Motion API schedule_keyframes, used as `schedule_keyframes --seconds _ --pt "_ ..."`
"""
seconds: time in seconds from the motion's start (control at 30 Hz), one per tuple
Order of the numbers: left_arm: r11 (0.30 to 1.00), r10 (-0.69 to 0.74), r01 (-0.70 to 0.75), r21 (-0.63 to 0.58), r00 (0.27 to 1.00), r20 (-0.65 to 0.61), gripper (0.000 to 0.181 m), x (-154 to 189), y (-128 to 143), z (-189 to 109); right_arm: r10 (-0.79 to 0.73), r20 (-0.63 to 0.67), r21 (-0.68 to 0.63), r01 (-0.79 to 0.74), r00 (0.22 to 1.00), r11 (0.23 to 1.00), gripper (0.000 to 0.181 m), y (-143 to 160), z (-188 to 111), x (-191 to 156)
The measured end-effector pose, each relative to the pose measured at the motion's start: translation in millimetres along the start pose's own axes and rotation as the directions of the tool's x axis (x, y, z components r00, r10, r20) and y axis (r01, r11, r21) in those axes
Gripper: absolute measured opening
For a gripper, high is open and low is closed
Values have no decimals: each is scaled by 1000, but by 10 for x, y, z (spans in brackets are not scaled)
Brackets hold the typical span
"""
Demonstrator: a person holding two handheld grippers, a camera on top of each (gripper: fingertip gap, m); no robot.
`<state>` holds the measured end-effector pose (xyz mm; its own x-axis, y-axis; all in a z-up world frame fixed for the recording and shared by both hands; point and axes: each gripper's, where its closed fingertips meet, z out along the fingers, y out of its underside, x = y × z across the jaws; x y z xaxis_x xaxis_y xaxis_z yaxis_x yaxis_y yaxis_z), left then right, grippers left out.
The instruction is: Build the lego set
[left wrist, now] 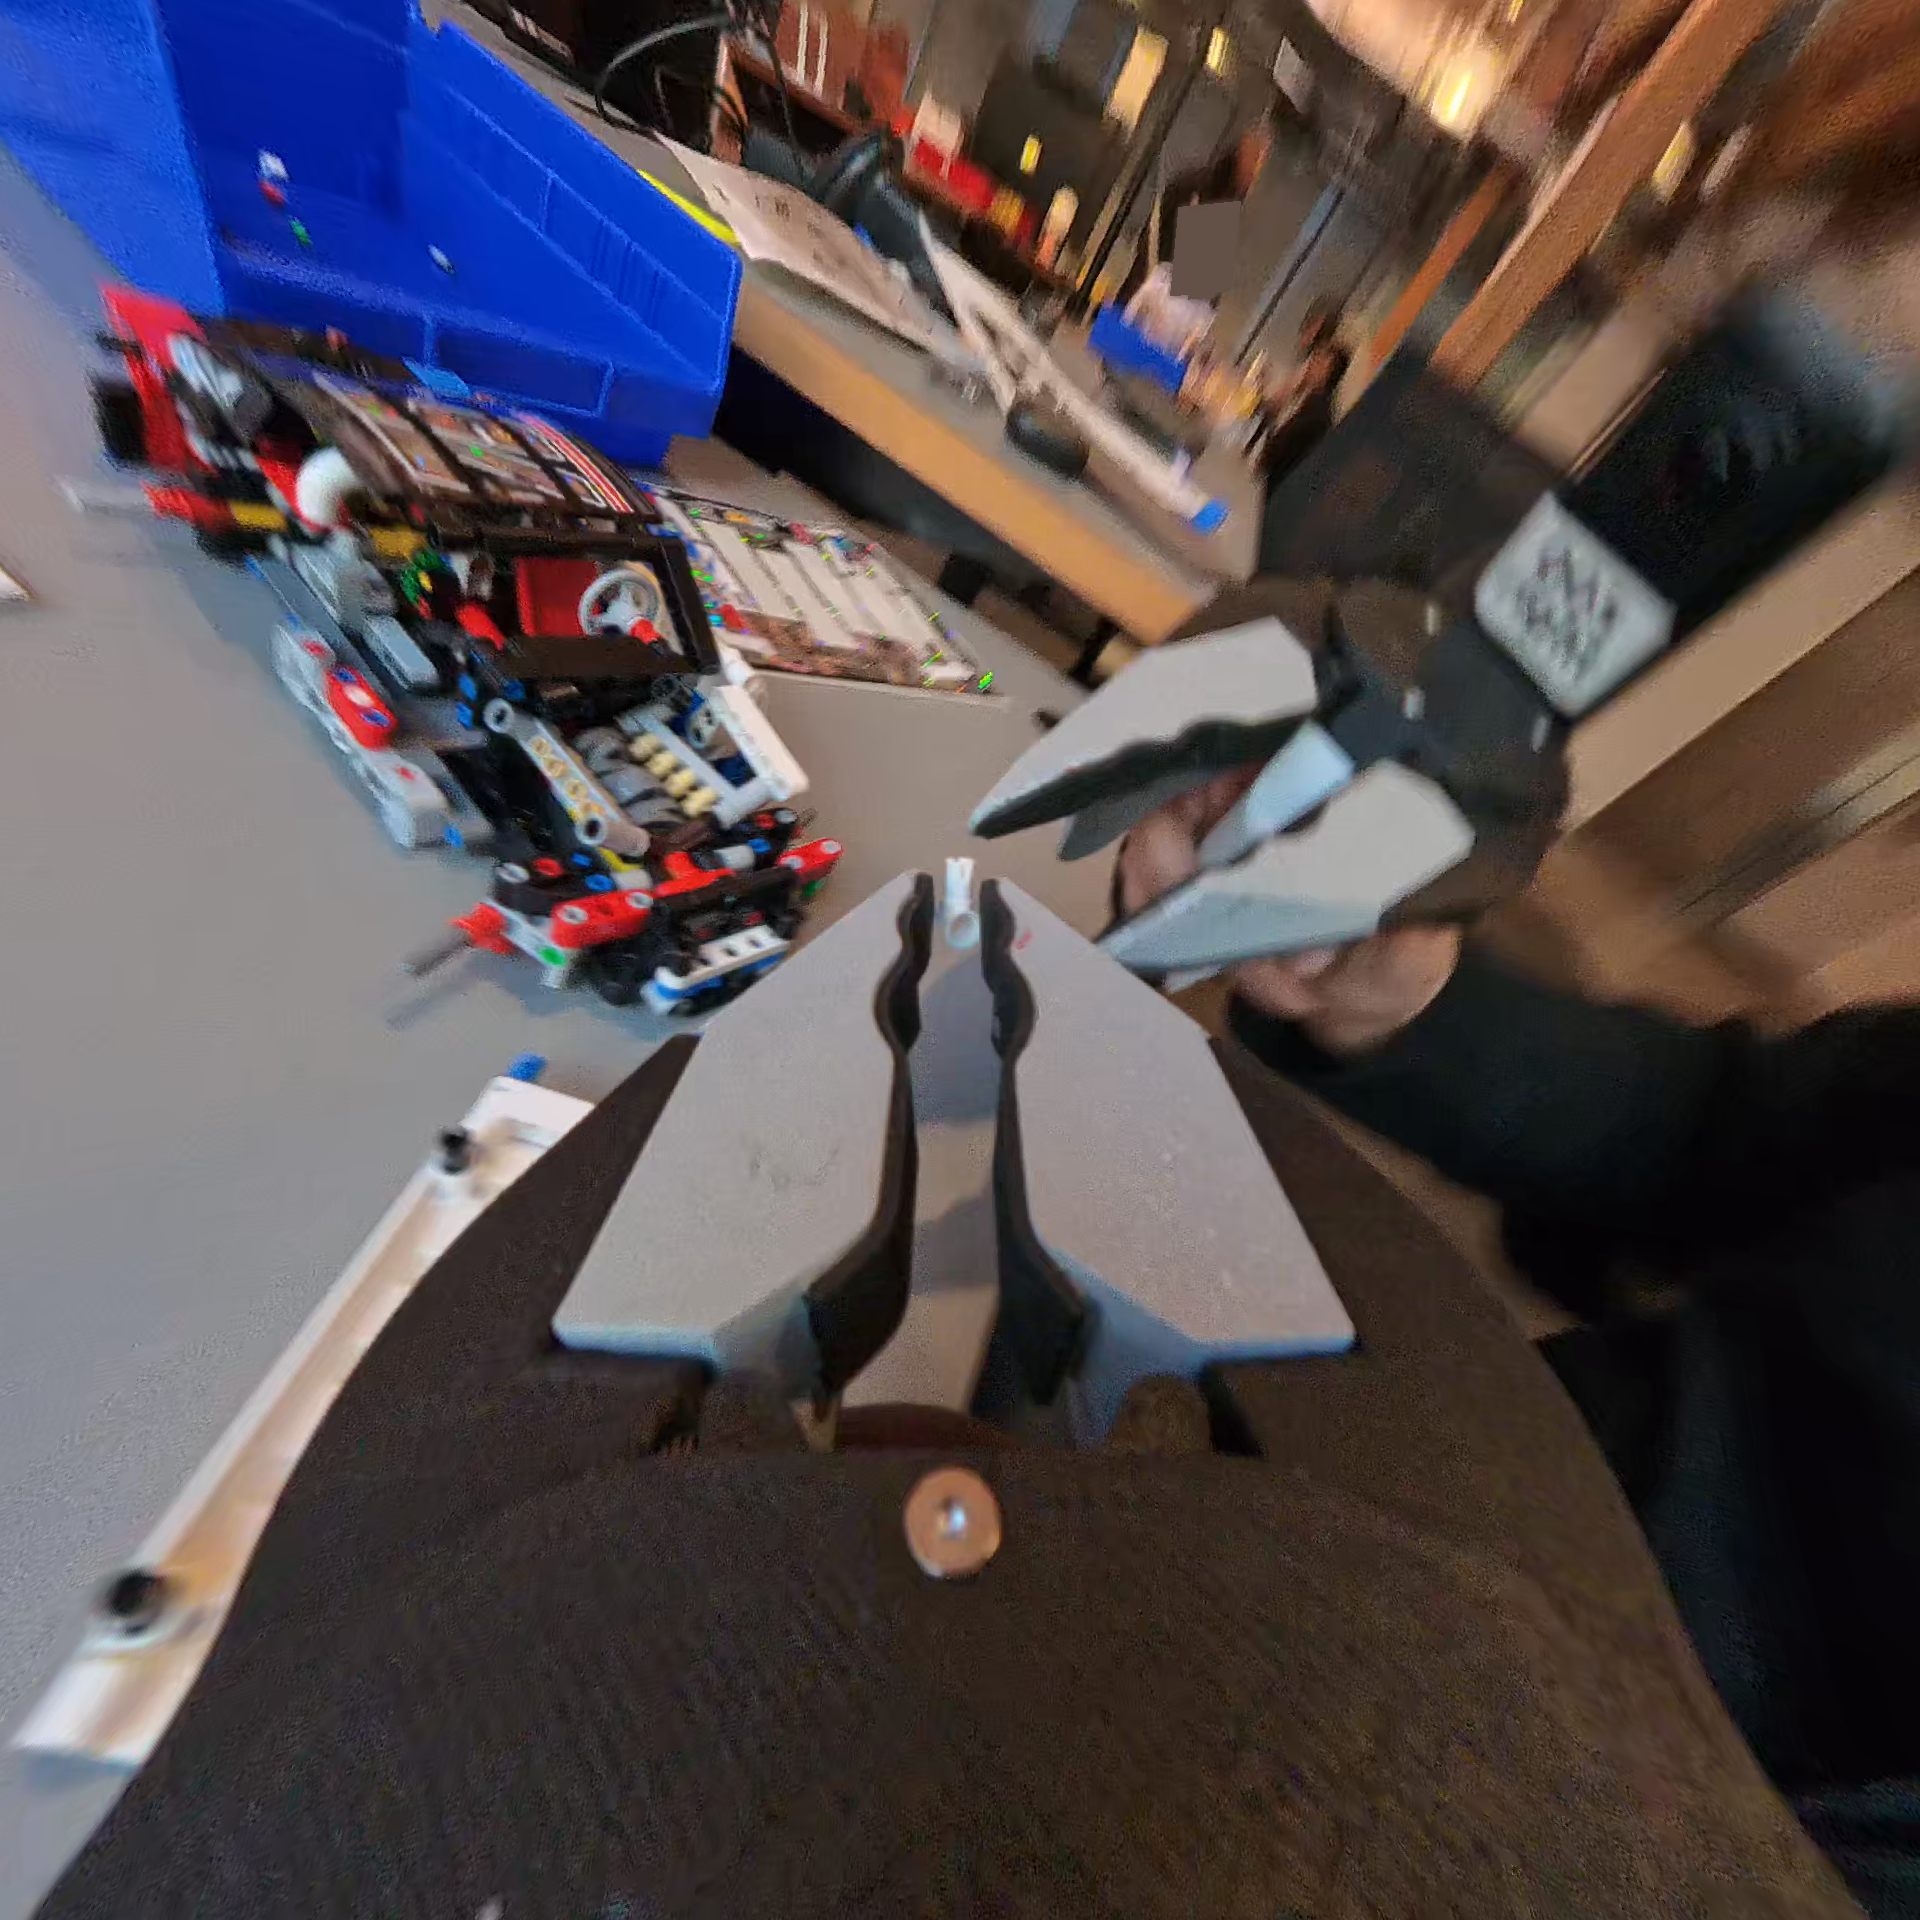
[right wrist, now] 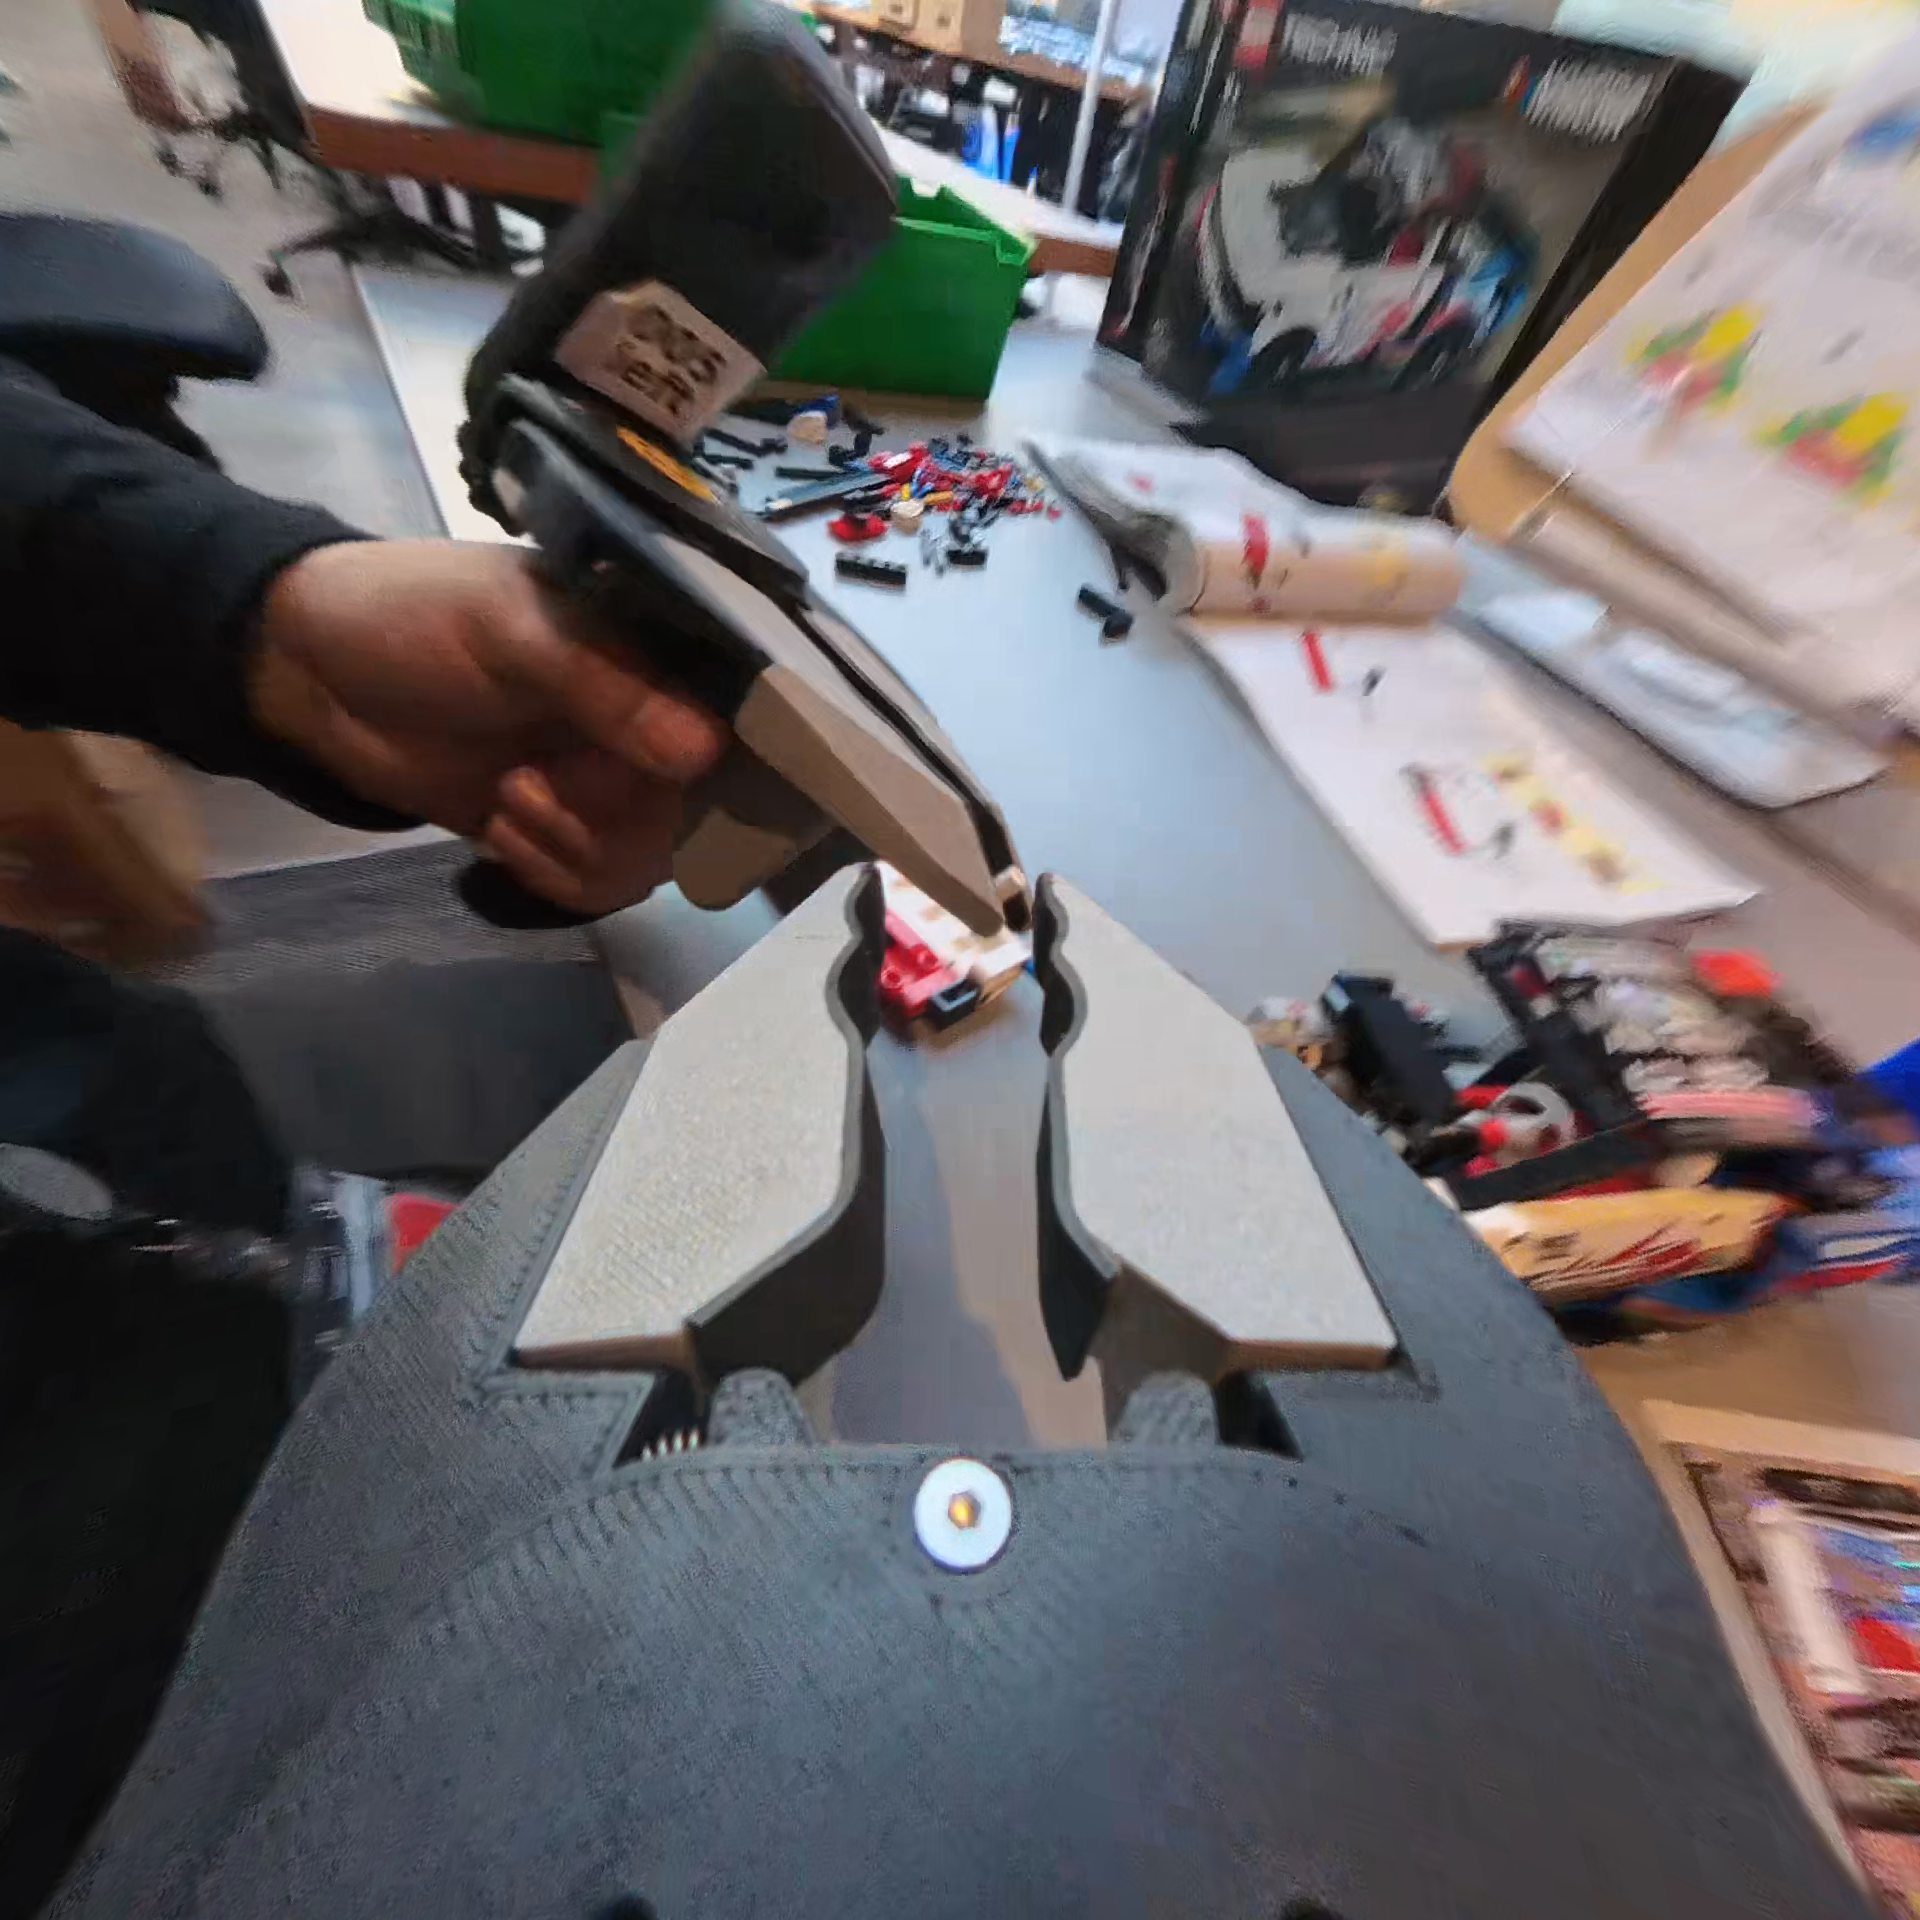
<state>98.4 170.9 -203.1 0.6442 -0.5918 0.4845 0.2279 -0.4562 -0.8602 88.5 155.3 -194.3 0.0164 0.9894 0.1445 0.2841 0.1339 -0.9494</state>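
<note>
I have two tools: my left tool (left wrist: 951,902) pinches one small white pin (left wrist: 958,900) at frame centre, my right tool (right wrist: 951,920) stands apart, empty. One half-built lego car (left wrist: 540,665) sits on the counter (left wrist: 156,935) upper left, one blue bin (left wrist: 416,208) behind it.

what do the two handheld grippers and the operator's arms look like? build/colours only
Both grippers: textured black printed bodies, a silver bolt at centre, two flat grey wedge fingers with wavy black inner pads. Left gripper; right gripper. Each body carries a pale square tag with dark markings. The person's hand emerges from a dark long sleeve.
</note>
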Motion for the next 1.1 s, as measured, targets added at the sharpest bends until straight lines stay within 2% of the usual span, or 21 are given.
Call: schedule_keyframes --seconds 0.07,0.17,0.23,0.37,0.43,0.6,0.7,0.77,0.87,1.0,1.1 --pt "975 -212 218 39 970 -115 6 82 -62 -14 -152 -98 -9 152 983 988 24 -88 3 -11" --pt "875 -461 485 14 841 -282 5 185 -128 -50 -364 -192 -86 354 911 931 23 -151 -5 -14" --pt "826 -541 562 -43 768 -344 5 239 -107 -56 -417 -196 -85 408 887 909 14 -210 -21 -61" --pt "753 -628 645 -128 647 -432 5 343 -75 -68 -432 -145 -95 422 890 902 15 -188 -25 -116" --pt "754 -630 641 -144 643 -435 6 350 -45 -69 -440 -136 -109 428 887 897 18 -165 -33 -115" --pt "754 -632 639 -153 641 -436 6 353 -41 -67 -424 -96 -111 414 901 904 11 -120 -42 -122" --pt "747 -640 641 -174 624 -449 6 366 -33 -70 -361 -43 -78 357 932 931 11 -116 -47 -138" --pt "764 -625 621 -174 646 -439 6 359 -15 -66 -330 -24 -71 327 944 942 14 -99 -49 -133" --pt "790 -594 598 -134 692 -411 5 308 -29 -57 -300 -57 -71 296 952 953 17 -91 -44 -76" --pt "766 -610 635 -94 674 -417 6 264 -77 -47 -273 -118 -78 266 955 961 21 -109 -39 2" --pt "745 -614 666 -30 668 -420 5 192 -146 -65 -244 -173 -84 232 954 969 8 -107 -45 30"
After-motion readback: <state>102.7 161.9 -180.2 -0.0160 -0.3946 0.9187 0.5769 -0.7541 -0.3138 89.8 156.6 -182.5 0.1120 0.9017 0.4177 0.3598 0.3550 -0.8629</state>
